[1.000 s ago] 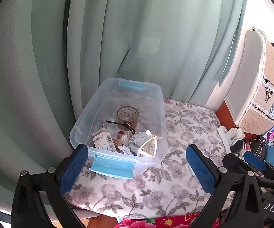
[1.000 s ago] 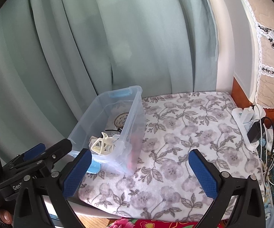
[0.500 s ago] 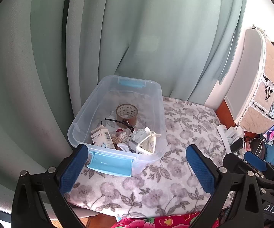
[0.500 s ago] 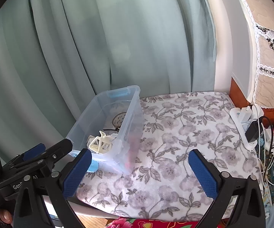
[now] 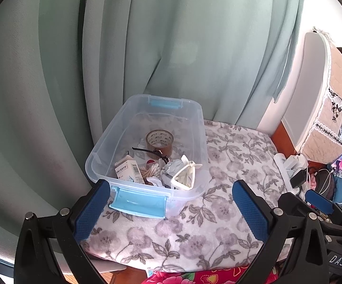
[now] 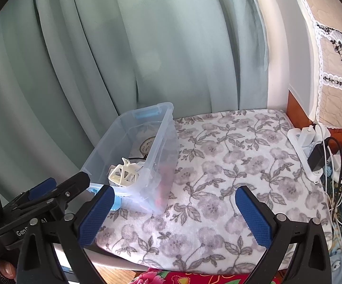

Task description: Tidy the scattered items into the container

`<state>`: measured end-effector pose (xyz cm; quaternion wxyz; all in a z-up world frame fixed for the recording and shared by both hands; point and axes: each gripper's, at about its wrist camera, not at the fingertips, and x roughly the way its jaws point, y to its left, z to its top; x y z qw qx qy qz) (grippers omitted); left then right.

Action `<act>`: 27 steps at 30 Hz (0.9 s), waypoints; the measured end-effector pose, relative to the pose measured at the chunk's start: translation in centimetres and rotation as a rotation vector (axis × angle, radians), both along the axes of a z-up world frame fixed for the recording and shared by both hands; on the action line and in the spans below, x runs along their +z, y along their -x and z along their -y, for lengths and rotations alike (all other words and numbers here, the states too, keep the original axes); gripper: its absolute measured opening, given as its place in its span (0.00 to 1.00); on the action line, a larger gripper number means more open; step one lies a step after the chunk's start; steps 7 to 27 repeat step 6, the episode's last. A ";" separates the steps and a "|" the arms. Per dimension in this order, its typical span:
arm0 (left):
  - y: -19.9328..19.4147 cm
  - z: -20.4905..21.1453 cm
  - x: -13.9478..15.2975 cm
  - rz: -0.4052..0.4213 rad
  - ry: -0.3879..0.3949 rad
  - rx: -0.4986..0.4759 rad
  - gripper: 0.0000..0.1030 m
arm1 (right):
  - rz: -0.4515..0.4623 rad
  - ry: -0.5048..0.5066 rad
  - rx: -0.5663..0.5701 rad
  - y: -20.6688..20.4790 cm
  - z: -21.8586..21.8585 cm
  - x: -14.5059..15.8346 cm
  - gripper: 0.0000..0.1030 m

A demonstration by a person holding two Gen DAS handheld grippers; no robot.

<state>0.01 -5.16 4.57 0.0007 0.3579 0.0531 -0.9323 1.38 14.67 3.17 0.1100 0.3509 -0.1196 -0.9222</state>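
Clear plastic bin (image 5: 195, 127), blue latches, on the floral-blanketed bench (image 6: 218, 189); we count inside it a brown tape roll (image 5: 159, 141), small medicine box (image 5: 129, 169), cotton swabs (image 5: 152, 170), white plastic clip (image 5: 185, 176). No stray items visible on the blanket. Left claw (image 5: 171, 209) and right claw (image 6: 174, 215): both spread wide, empty. Risks as we judge them: the left claw's near pad could knock the bin's front latch (image 5: 139, 202); the clip, leaning by the rim, could tip out.
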 end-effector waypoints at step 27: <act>-0.1 0.0 -0.1 -0.004 0.006 0.001 1.00 | -0.001 -0.003 0.002 -0.2 0.0 -0.2 1.00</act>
